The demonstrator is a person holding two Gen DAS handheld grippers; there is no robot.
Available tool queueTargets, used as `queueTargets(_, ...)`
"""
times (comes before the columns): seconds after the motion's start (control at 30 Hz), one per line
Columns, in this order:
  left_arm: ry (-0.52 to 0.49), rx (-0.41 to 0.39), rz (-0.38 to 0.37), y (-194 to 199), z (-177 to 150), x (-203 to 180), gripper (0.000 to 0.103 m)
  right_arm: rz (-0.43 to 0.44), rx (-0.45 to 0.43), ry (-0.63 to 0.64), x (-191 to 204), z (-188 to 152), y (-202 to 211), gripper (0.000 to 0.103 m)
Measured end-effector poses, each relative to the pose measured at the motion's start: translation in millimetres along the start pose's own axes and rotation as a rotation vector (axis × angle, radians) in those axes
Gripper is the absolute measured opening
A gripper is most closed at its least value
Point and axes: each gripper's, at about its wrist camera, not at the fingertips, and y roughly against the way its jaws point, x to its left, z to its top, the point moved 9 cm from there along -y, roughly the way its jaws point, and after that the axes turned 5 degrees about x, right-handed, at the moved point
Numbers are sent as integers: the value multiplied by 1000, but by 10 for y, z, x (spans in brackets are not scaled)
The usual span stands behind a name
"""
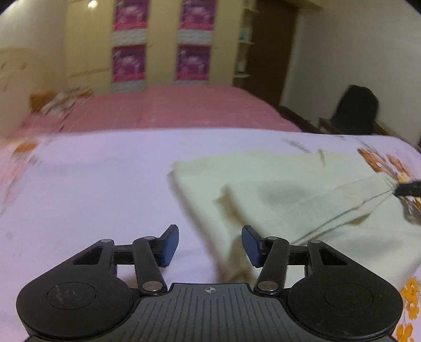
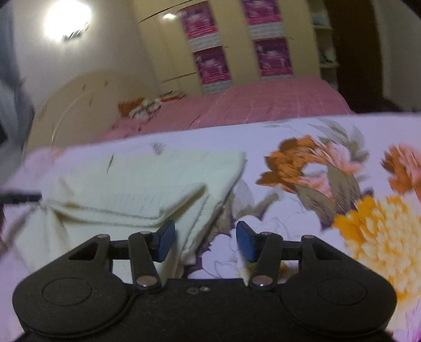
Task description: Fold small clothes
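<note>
Pretty dim, warm indoor light. The ceiling lamp [image 2: 68, 22] blows out into white glare, with a smaller reflection on the wardrobe [image 1: 92, 4]. Heavy motion blur on the floral bedsheet [image 2: 368, 231] right of the lamp; strong fisheye bending with dark corners in both views.

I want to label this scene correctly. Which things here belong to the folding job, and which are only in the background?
Belong to the job:
- cream garment, partly folded on the floral sheet
- left gripper, open
- right gripper, open

Only in the background:
- pink bed cover
- wardrobe with pink panels
- dark chair
- ceiling lamp
</note>
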Motion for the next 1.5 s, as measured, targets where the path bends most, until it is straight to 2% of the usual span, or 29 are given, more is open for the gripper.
queueTargets(0.07, -24, 9, 24, -128, 137, -107, 53, -13, -10, 33, 91, 81, -75, 50)
queueTargets(0.17, 43, -8, 9, -222, 352, -165, 53, -27, -32, 10, 111, 296, -253, 51)
queueTargets(0.23, 95, -25, -6, -251, 451, -136, 53, -19, -40, -30, 74, 446, -360, 47)
queueTargets(0.37, 188, -65, -49, -296, 484, -28, 53, 9, -41, -86, -25, 587, -439, 47)
queueTargets(0.43, 244, -82, -70, -343, 447, 54, 53, 30, -42, -116, -94, 582, -429, 47)
queueTargets(0.5, 259, -97, -95, -288, 434, 101, 54, 59, -29, -153, -165, 550, -446, 48)
queueTargets(0.6, 207, -90, -114, -411, 359, 41, 54, 83, -15, -177, -218, 507, -475, 48)
queueTargets(0.73, 138, -114, -130, -284, 254, -2, 54, 99, -6, -174, -199, 483, -498, 39)
queueTargets(0.8, 111, -119, -124, -202, 217, 9, 54, 101, -4, -161, -174, 476, -488, 39)
queueTargets(0.93, -27, -39, -88, -137, 25, -10, 54, 104, -10, -128, -127, 468, -404, 39)
queueTargets(1.0, -102, -26, -85, -160, 82, -151, 54, 111, -11, -126, -119, 469, -406, 40)
queueTargets(1.07, -145, -41, -104, -222, 204, -325, 54, 111, -5, -124, -111, 469, -441, 40)
queueTargets(1.1, -160, -37, -91, -302, 269, -384, 54, 108, -2, -124, -102, 455, -465, 40)
queueTargets(1.17, -157, -22, -14, -485, 378, -385, 54, 103, 5, -128, -87, 454, -510, 40)
queueTargets(1.2, -122, -11, 17, -568, 414, -342, 54, 102, 7, -130, -73, 453, -528, 40)
queueTargets(1.27, -37, -19, -31, -624, 480, -308, 54, 98, 6, -129, -41, 458, -534, 40)
queueTargets(1.4, -50, -34, -54, -653, 491, -383, 54, 104, 3, -130, -17, 479, -523, 40)
queueTargets(1.5, -19, -26, -81, -724, 486, -354, 53, 107, 7, -143, -46, 481, -549, 39)
